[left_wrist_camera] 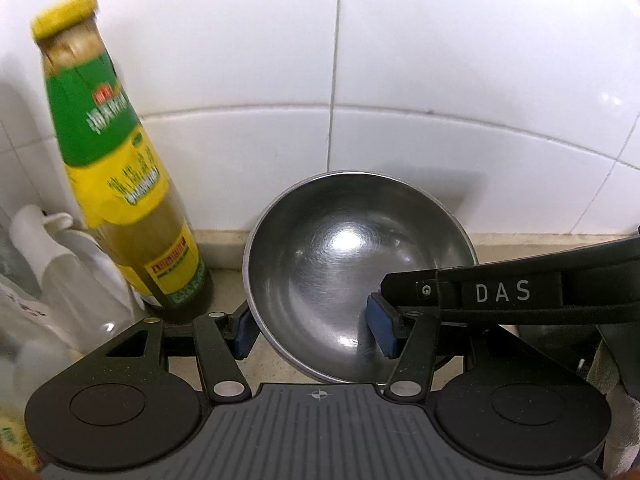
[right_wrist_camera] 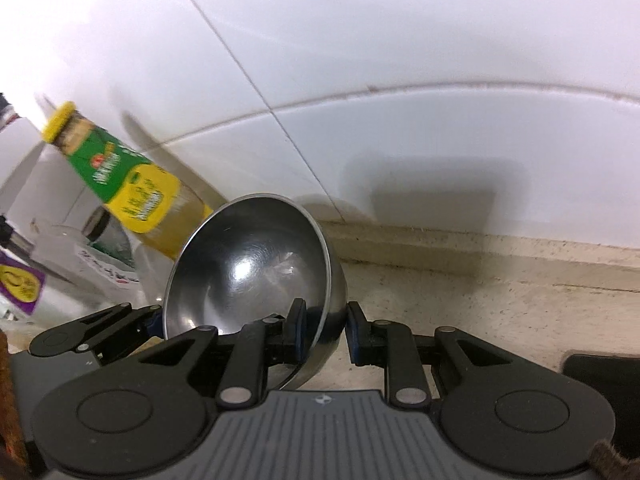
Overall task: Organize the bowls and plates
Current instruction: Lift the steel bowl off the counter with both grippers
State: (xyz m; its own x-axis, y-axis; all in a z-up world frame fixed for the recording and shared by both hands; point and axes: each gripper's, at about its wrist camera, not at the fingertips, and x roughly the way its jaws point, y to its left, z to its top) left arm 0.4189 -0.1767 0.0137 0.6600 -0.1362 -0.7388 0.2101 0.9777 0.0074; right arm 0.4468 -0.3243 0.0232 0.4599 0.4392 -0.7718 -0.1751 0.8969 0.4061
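A stainless steel bowl (left_wrist_camera: pixel 352 256) stands tilted on the beige counter close to the white tiled wall; it also shows in the right wrist view (right_wrist_camera: pixel 248 264). My left gripper (left_wrist_camera: pixel 316 328) is open, its blue pads (left_wrist_camera: pixel 244 330) straddling the bowl's near left rim, one pad outside and one inside. My right gripper (right_wrist_camera: pixel 324 332) straddles the bowl's right rim, one pad inside and one outside, the outer pad a little clear of the wall. The right gripper's finger reaches into the left wrist view (left_wrist_camera: pixel 480 292) from the right.
A green-and-yellow sauce bottle (left_wrist_camera: pixel 120 160) stands just left of the bowl, also seen in the right wrist view (right_wrist_camera: pixel 132 196). White plastic containers (left_wrist_camera: pixel 72 272) and jars crowd the left. The tiled wall (left_wrist_camera: pixel 400 80) is right behind. A dark object (right_wrist_camera: pixel 604 372) lies at the right.
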